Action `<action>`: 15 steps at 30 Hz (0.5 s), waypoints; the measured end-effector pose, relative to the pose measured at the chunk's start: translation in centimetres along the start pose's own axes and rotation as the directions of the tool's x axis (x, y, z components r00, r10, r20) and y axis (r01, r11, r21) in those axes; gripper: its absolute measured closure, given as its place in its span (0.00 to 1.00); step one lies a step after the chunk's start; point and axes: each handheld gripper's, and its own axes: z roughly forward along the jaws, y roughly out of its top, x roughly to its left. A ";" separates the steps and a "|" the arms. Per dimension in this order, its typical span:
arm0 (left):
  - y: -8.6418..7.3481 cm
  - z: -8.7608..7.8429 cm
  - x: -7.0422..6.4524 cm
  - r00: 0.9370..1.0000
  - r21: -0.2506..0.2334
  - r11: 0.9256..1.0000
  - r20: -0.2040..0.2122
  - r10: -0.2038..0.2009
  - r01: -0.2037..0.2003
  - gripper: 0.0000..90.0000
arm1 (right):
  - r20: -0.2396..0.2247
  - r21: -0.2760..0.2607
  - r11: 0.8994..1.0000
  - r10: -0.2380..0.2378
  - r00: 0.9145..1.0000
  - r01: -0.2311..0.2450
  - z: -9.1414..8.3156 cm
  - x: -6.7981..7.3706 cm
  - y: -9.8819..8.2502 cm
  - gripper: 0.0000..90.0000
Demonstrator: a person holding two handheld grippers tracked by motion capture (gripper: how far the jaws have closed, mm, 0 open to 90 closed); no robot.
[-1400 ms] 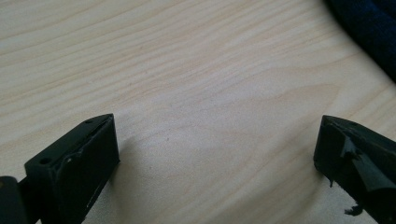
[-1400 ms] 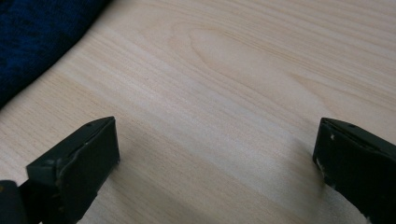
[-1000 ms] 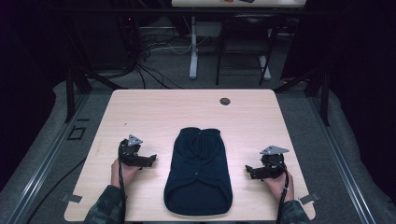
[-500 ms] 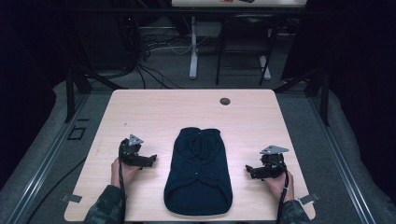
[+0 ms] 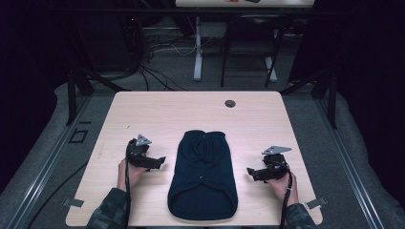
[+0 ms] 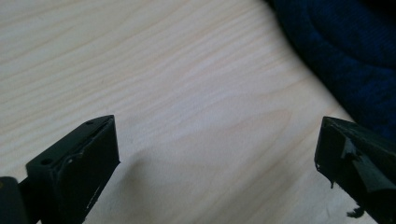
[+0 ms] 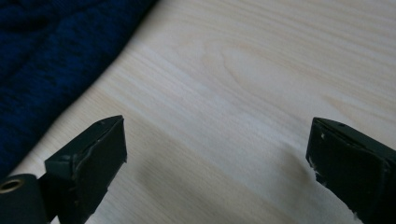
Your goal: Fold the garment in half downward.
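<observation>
Clearly the dark navy knitted garment (image 5: 203, 179) looks soft and limp, best pinched at its side edges. The left gripper (image 5: 160, 162) and right gripper (image 5: 249, 171) flank it, jaws spread wide, holding nothing.

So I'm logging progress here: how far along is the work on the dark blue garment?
Barely begun. The dark blue garment lies flat mid-table, unfolded. The left gripper and right gripper rest on either side, jaws open with only bare table between them, apart from the cloth. Grasping and handling it all remain.

Light wooden table (image 5: 157, 114), dark blue knitted garment (image 5: 203, 174) flat at centre, small dark round object, possibly a grommet (image 5: 230, 103).
</observation>
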 end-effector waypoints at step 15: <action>3.2 1.1 -0.9 0.997 -0.001 1.000 0.077 0.023 -0.023 0.00 | -0.084 0.004 1.000 -0.019 0.996 0.019 1.1 1.4 3.6 0.05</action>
